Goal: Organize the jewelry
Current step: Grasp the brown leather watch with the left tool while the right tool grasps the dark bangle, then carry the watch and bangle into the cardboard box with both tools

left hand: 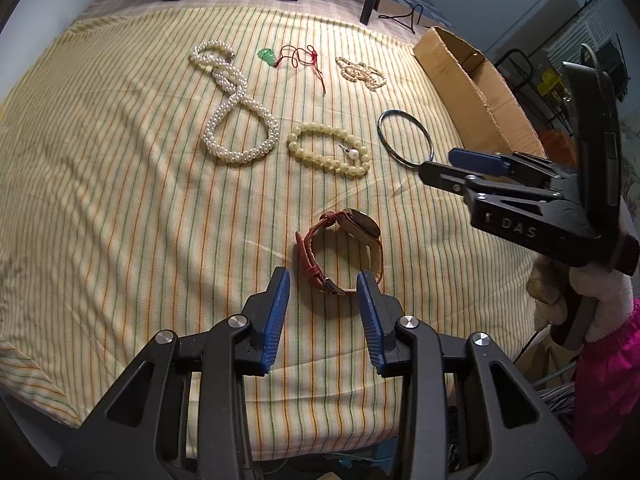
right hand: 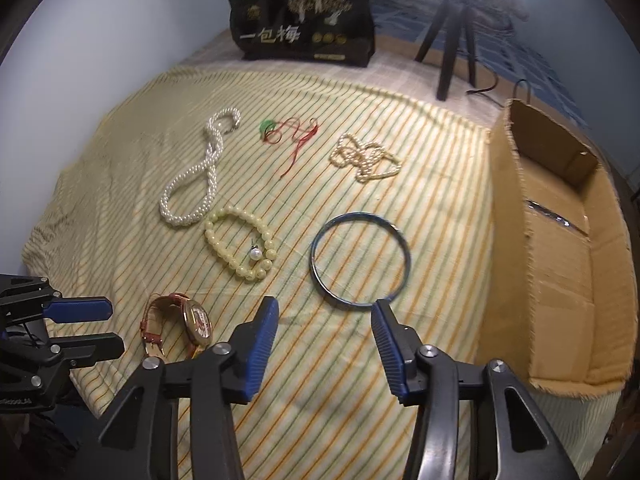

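Jewelry lies on a striped cloth. A red-strapped watch (left hand: 344, 250) sits just ahead of my open, empty left gripper (left hand: 323, 280); it also shows in the right wrist view (right hand: 180, 326). A blue bangle (right hand: 360, 256) lies just ahead of my open, empty right gripper (right hand: 325, 307). A yellow bead bracelet (left hand: 328, 150) has a pearl earring (left hand: 353, 154) inside it. A white pearl necklace (left hand: 234, 120), a green pendant on red cord (left hand: 294, 58) and a small-pearl strand (left hand: 362, 72) lie farther back.
An open cardboard box (right hand: 560, 248) stands at the right edge of the cloth. A black printed bag (right hand: 304, 28) and a black tripod (right hand: 452, 40) stand at the back. The cloth's near edge drops off below the grippers.
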The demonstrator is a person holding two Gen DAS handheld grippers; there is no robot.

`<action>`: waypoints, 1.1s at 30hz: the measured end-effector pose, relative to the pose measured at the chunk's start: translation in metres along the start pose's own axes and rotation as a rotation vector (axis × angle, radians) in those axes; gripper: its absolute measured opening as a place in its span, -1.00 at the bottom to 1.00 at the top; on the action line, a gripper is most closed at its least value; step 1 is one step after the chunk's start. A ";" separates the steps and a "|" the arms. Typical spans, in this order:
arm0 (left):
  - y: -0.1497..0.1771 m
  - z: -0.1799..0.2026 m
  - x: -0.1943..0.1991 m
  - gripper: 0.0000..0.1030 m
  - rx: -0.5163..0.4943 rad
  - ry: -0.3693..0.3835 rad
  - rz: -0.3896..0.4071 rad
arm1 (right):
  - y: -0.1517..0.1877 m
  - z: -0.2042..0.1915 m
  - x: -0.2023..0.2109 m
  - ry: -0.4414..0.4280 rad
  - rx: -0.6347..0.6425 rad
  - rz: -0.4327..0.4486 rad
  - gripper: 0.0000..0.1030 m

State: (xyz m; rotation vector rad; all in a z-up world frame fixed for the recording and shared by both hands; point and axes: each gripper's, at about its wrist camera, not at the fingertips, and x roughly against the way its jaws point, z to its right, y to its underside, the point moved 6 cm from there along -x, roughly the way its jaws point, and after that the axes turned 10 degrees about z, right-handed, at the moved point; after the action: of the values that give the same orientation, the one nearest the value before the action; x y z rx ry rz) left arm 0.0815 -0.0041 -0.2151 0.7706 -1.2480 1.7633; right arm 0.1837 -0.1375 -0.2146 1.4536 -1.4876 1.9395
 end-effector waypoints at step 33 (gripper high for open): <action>-0.004 -0.003 -0.056 -0.85 -0.009 -0.069 -0.062 | -0.008 0.005 -0.046 0.014 0.033 -0.034 -0.98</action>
State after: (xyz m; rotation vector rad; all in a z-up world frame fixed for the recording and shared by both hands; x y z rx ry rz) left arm 0.1111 -0.0161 -0.2607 0.8621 -1.2627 1.6925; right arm 0.2129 -0.1234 -0.2484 1.4663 -1.4214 1.9595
